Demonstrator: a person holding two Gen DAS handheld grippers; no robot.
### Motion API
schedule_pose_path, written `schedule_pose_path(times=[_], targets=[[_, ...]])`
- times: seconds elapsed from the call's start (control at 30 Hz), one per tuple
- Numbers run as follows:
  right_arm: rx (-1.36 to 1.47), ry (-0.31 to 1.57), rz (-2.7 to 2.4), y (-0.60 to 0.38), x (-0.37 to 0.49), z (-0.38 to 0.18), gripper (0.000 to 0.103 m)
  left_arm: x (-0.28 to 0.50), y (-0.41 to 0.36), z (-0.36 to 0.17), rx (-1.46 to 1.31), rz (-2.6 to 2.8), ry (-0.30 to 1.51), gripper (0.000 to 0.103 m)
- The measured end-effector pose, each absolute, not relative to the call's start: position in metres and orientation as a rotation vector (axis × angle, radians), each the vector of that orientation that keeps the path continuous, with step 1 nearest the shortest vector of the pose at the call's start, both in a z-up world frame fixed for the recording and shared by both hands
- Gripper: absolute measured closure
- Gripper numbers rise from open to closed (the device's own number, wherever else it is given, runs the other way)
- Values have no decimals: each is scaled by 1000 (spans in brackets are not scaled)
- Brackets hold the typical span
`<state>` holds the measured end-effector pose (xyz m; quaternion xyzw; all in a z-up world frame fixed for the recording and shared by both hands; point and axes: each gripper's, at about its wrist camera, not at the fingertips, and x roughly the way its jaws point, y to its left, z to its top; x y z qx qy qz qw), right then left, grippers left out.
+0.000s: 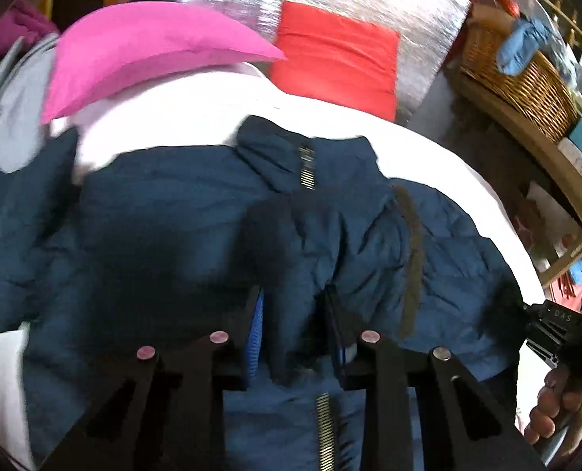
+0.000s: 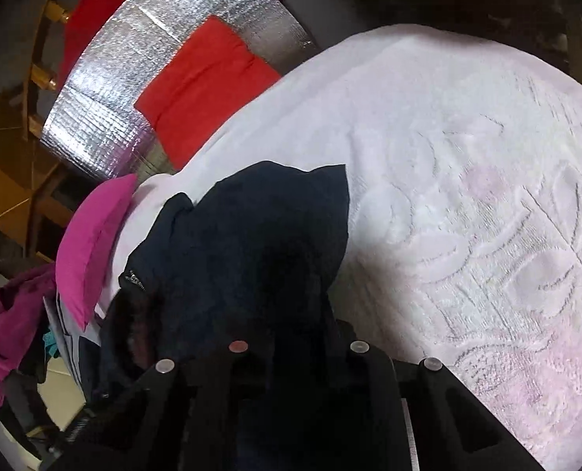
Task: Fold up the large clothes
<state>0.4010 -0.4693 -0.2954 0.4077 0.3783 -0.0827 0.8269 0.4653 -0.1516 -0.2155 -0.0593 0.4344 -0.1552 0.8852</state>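
Navy jacket (image 1: 196,231) lying on the white embossed bedspread (image 2: 467,180), near a pink pillow (image 1: 145,55). Left gripper (image 1: 295,333) clenched on a raised fold of the jacket beside its zipper (image 1: 306,172). Right gripper (image 2: 297,337) draped in dark jacket cloth; its jaw state cannot be told.

Counted: one navy jacket (image 1: 165,227), one pink pillow (image 1: 141,55), one red cushion (image 1: 334,59), one wicker basket (image 1: 522,86), one white bedspread (image 2: 467,180), two grippers (image 1: 295,329) (image 2: 295,337).
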Motion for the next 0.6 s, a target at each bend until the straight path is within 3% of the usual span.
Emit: schedule_pose_path(times=[0.23,0.3,0.37,0.4,0.47,0.6], targets=[[839,809,-213,-474,386,-289,81,448,-60,-192,-197,-255,842,67],[785,798,-259,-470,381,-278,77,445,-35,-190,-229,-200,815,43],[707,738,-338,-462,369,-259,52,441,-17,-189,-265,-152,785,35],[681,690,-355,-457,364,-249,28,443,-13,-188,-267,-138,789,34],[626,556,-339,-439,353,-226,22,446,-6,-188,-279,-104,804,30],[705,574,-9,-399,377,-226,22,456,29,-195,-355,-28,834,28]])
